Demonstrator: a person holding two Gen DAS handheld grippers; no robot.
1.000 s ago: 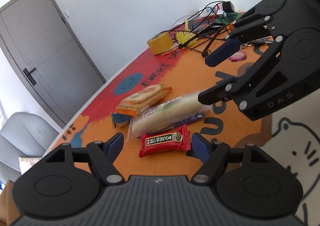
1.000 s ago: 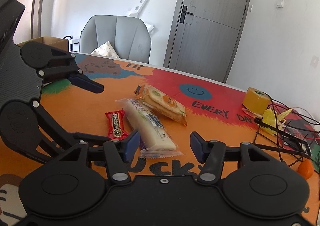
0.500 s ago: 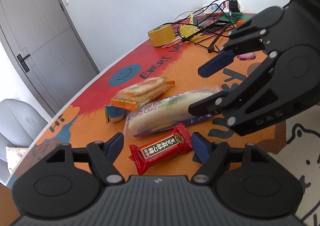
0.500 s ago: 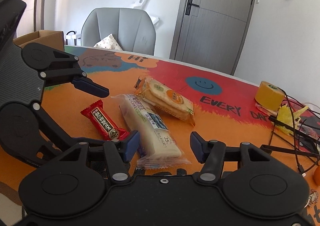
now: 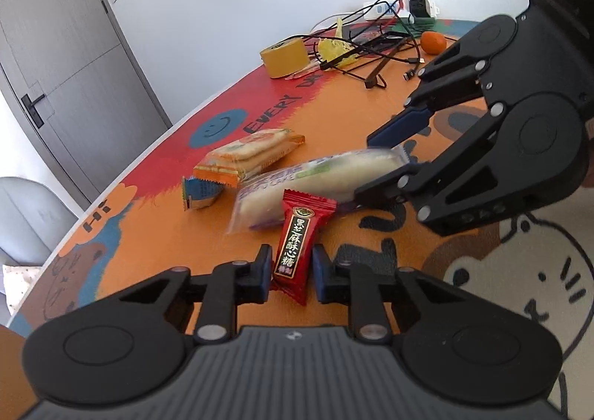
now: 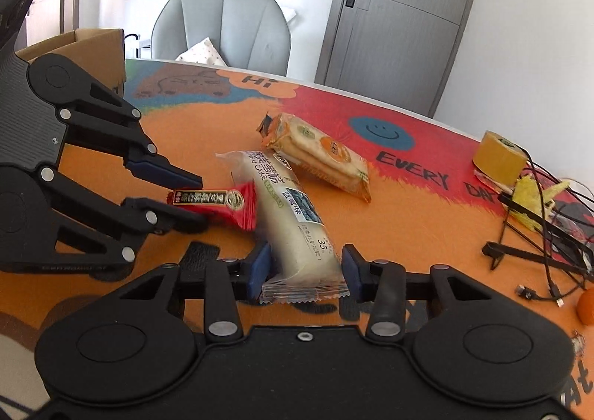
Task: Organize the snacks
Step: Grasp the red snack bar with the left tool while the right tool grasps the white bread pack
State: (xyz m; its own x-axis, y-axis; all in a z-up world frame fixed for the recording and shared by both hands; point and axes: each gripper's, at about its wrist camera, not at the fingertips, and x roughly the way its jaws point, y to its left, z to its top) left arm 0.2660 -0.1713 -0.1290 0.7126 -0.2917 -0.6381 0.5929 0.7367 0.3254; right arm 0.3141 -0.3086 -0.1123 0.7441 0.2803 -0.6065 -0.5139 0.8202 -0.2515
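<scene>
My left gripper (image 5: 287,273) is shut on a red candy packet (image 5: 300,240), which also shows in the right wrist view (image 6: 219,206), held tilted just above the table. My right gripper (image 6: 302,271) has its jaws close around the near end of a long white cake roll packet (image 6: 287,212); in the left wrist view the roll (image 5: 315,178) lies between the right gripper's fingers (image 5: 401,126). An orange cracker packet (image 6: 321,154) lies just beyond the roll. A small blue packet (image 5: 200,191) lies beside the crackers.
The table has a colourful orange and red mat (image 6: 389,208). A yellow tape roll (image 6: 499,158), tangled black cables (image 6: 545,219), a yellow wrapper (image 6: 531,197) and an orange fruit (image 5: 433,42) lie at the far side. A cardboard box (image 6: 92,45) and grey chair (image 6: 222,30) stand beyond the table.
My left gripper closed on the red candy packet and turned it end-on. My right gripper moved in and narrowed its jaws around the end of the cake roll.
</scene>
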